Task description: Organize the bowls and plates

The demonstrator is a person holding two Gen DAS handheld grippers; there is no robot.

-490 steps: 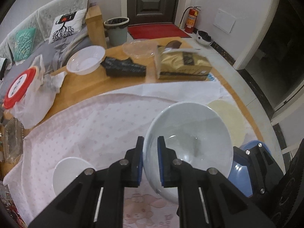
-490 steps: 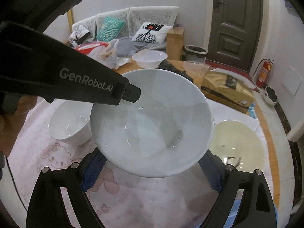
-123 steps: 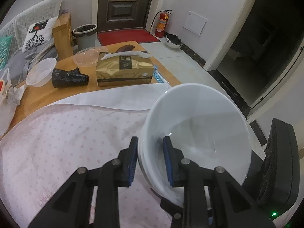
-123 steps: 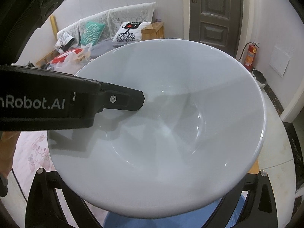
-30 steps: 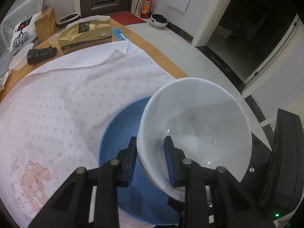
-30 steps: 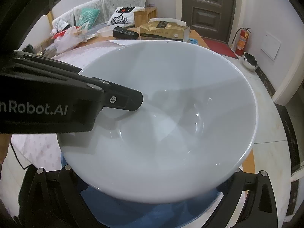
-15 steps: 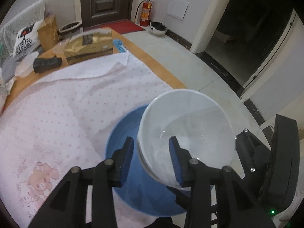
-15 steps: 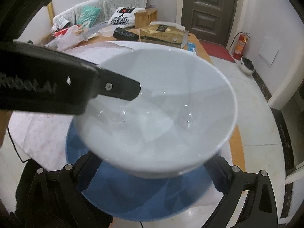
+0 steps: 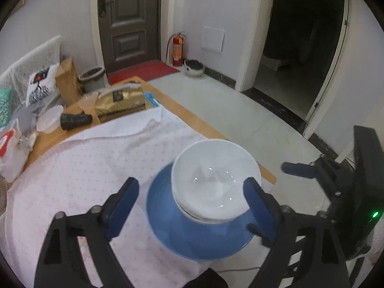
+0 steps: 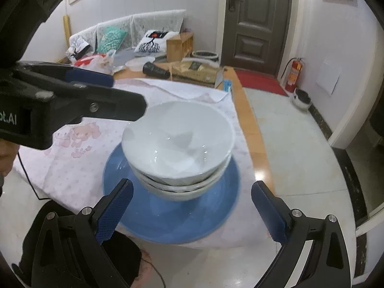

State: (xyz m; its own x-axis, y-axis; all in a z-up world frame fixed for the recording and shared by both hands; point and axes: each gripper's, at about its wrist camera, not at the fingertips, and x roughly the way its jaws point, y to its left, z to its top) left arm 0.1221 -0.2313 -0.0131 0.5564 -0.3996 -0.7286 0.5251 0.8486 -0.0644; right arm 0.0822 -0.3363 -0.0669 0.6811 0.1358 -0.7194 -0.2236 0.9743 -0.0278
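With white bowls [image 10: 177, 141] nested on the blue plate [image 10: 168, 218], seems nearly finished; left gripper [image 9: 189, 201] jaws opening, right gripper [image 10: 189, 208] wide, both empty.

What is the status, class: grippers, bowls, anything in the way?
Left gripper jaws opening, nothing held. Right gripper open, empty. White bowls stacked on blue plate. Nothing in the way.

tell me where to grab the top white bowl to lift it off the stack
Pinch the rim of the top white bowl, one pad inside and one outside, coming down from above on the near side. It sits nested upright in the other bowls on the blue plate, so only its thin flared rim is exposed.
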